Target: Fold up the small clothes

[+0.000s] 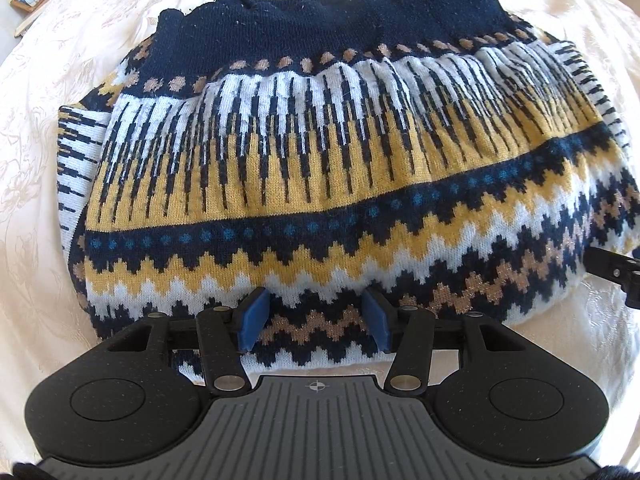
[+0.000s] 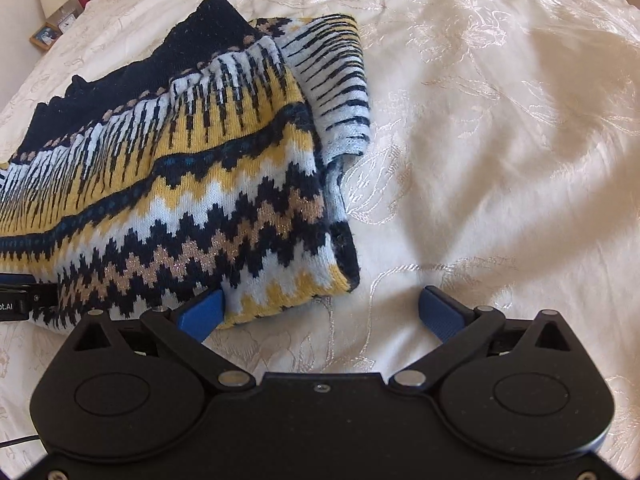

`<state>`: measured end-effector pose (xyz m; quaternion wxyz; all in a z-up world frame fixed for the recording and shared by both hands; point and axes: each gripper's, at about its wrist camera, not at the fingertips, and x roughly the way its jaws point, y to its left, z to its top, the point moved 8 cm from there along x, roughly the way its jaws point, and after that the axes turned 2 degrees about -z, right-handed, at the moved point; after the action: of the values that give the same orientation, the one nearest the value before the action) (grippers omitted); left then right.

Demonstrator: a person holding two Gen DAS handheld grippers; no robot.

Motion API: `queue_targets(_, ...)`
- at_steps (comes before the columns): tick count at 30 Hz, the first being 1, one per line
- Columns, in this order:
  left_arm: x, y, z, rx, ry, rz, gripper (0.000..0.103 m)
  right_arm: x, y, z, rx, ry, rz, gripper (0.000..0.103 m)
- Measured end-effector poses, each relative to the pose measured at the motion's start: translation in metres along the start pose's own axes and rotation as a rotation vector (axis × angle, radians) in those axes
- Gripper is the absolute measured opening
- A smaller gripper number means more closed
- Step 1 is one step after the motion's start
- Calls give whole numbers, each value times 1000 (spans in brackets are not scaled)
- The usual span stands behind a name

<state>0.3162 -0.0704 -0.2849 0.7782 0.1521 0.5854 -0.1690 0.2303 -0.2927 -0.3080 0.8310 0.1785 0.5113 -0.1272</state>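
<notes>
A patterned knit sweater (image 1: 320, 184) lies already doubled on a cream embroidered bedspread (image 2: 500, 140), its navy ribbed hem at the far side, with a framed photo (image 2: 45, 35) well beyond. The left gripper (image 1: 315, 322) hangs over the near folded edge with jaws spread and nothing between them; the right gripper (image 2: 320, 312) sits at the near right corner, jaws wide, one blue pad (image 2: 202, 312) touching the knit. Fabric looks thick, soft, floppy and stretchy, probably moderately heavy; best pinched through all layers at the near corners, since a shallow bite may catch only the top layer.
</notes>
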Motion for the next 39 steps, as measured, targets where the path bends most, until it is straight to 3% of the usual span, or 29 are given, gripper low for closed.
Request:
queue_targets(8, 0, 0, 0, 1, -4, -1, 52, -3, -4, -1, 13, -26, 34, 103)
queue_targets(14, 1, 0, 0, 3, 1, -6, 52, -17, -13, 9, 29, 13, 125, 102)
queue_targets(21, 1, 0, 1, 3, 3, 0, 52, -40, -27, 49, 73, -87, 204, 102)
queue_targets(27, 2, 0, 1, 1, 9, 1, 52, -16, -24, 80, 71, -63, 265, 101)
queue_targets(32, 3, 0, 1, -2, 12, 1, 52, 9, -18, 89, 94, -9, 335, 98)
queue_targets(39, -1, 3, 4, -21, 40, -31, 49, 17, -20, 100, 134, -21, 392, 98)
